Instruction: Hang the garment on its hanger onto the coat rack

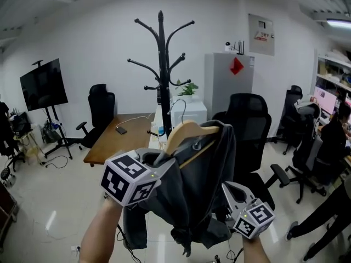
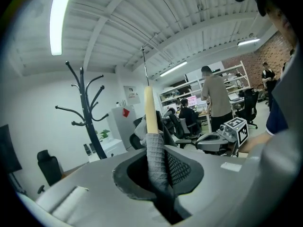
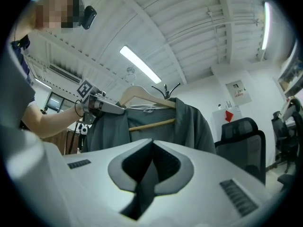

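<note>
**Hanger lifted, coat rack not yet reached**
My left gripper (image 2: 158, 174) has its jaws pinched on ribbed grey fabric wrapped over one arm of the smooth, pale wooden hanger (image 2: 149, 110). My right gripper (image 3: 149, 164) has its jaws pressed together on nothing, low beside the hem. The soft dark-grey garment (image 1: 203, 190) droops in folds, held in the air. The black coat rack (image 1: 162, 70), with its curved prongs, stands well apart past the brown desk (image 1: 112, 144). I judge carrying and hooking remain.
</note>
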The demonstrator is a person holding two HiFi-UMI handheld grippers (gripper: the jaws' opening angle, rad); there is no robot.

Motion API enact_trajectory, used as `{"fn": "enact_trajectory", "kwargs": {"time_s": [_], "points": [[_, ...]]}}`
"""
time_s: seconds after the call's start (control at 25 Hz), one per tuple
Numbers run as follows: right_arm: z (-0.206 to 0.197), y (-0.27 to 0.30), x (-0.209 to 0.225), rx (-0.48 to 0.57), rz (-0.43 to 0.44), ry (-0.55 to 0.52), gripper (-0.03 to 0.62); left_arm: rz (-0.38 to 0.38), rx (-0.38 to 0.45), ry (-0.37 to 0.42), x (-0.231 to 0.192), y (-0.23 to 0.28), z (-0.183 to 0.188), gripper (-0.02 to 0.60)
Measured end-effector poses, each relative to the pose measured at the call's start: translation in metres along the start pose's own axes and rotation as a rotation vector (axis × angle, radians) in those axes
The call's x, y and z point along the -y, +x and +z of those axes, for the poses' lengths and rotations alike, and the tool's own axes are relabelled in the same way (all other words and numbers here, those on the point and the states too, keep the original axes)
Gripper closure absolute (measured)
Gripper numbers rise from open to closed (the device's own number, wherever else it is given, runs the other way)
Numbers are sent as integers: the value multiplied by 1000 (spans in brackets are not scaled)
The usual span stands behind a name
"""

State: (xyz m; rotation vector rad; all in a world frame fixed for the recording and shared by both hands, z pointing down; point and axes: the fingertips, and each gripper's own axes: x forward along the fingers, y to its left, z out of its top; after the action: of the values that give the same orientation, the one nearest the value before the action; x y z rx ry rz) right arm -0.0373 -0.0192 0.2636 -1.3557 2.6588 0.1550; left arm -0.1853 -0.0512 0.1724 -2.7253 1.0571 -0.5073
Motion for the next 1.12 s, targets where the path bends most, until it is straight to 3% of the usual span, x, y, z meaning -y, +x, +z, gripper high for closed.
{"fn": "enact_trajectory", "kwargs": {"time_s": [0.36,0.48,0.68,1.12], "points": [[-15,30,-42,-17,54,22,582,86,-128,17,-36,-14,-56,538],[-24,37,-44,-29,63,21,582,123,-156,-11,-53,-3,-70,537],[-33,59,-21,-35,66,26,582,166,-160,-69,-91,33,-76,537],[-34,130,83,-11,50,-1,582,223,-146,-76,-174,155,-56,538]]}}
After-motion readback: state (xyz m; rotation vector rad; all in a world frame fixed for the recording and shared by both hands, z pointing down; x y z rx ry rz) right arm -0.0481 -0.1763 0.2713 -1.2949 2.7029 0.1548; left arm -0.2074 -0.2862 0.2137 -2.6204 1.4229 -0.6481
